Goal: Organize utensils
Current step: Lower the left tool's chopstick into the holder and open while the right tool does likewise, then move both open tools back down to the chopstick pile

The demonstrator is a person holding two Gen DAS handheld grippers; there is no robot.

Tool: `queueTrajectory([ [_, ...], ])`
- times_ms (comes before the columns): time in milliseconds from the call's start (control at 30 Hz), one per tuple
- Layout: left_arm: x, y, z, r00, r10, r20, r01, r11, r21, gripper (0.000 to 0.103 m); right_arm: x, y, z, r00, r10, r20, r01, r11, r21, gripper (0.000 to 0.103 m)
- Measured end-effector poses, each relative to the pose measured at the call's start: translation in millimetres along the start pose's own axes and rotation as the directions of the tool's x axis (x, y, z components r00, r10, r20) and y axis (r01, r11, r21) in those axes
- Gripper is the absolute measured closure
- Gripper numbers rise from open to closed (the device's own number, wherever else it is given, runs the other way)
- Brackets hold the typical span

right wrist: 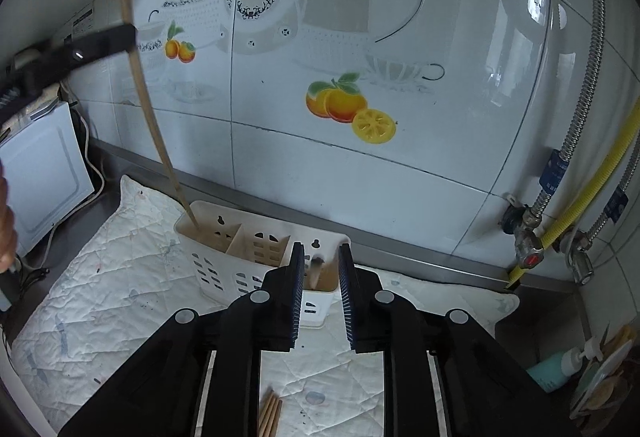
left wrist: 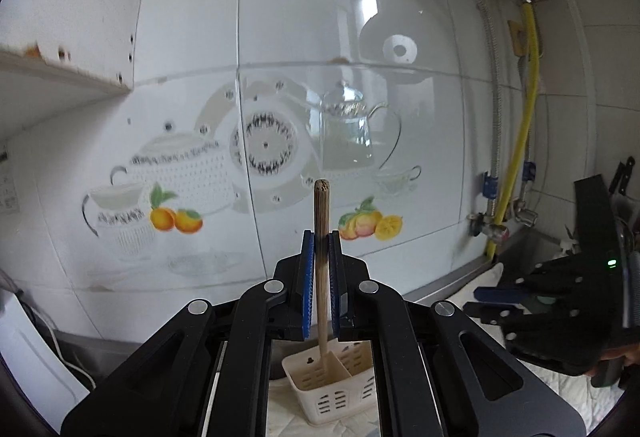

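My left gripper [left wrist: 321, 237] is shut on a wooden chopstick [left wrist: 321, 221] held upright, its lower end dipping into the left compartment of a cream plastic utensil caddy [left wrist: 340, 403]. In the right wrist view the left gripper [right wrist: 120, 37] holds the chopstick [right wrist: 154, 129], whose tip sits in the caddy's [right wrist: 224, 269] left end compartment. My right gripper [right wrist: 319, 251] is open and empty, just in front of the caddy's right compartment. Several more chopsticks [right wrist: 271, 415] lie on the cloth below it.
A white quilted cloth [right wrist: 100, 297] covers the counter under the caddy. The tiled wall [right wrist: 360, 157] stands close behind. A white appliance [right wrist: 40, 177] is at left. Gas pipes and valves [right wrist: 532, 237] are at right, with a teal bottle [right wrist: 554, 373] low right.
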State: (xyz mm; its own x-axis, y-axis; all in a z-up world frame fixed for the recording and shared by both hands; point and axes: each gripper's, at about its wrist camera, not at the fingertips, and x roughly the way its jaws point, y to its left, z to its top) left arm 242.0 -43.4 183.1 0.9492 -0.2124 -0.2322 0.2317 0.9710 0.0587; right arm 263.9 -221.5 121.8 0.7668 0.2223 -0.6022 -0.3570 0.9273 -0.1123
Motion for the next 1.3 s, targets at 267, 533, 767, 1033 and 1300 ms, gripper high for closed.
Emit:
queueTrajectory([
  [267, 30, 20, -28, 0.994, -0.032, -0.104, 0.024, 0.996, -0.081, 0.097, -24, 1, -9, 0.998, -0.002, 0.061, 0.002, 1.000, 0.002, 0.071],
  [533, 11, 13, -36, 0.991, -0.055, -0.122, 0.046, 0.996, -0.075, 0.091, -69, 9, -37, 0.993, -0.001, 0.122, -0.002, 1.000, 0.021, 0.060],
  [767, -42, 10, -44, 0.993, -0.055, -0.105, 0.045, 0.994, -0.095, 0.073, -104, 13, -96, 0.993, 0.003, 0.120, -0.015, 0.995, 0.102, 0.059],
  [1033, -113, -2, -95, 0.987, -0.070, -0.142, 0.051, 0.990, -0.128, 0.057, -114, 31, -191, 1.000, 0.001, 0.025, -0.006, 0.984, 0.180, 0.060],
  [1300, -152, -21, -188, 0.948, -0.135, -0.287, 0.083, 0.979, -0.187, 0.054, -110, 46, -273, 0.996, 0.014, -0.086, 0.007, 0.971, 0.241, 0.069],
])
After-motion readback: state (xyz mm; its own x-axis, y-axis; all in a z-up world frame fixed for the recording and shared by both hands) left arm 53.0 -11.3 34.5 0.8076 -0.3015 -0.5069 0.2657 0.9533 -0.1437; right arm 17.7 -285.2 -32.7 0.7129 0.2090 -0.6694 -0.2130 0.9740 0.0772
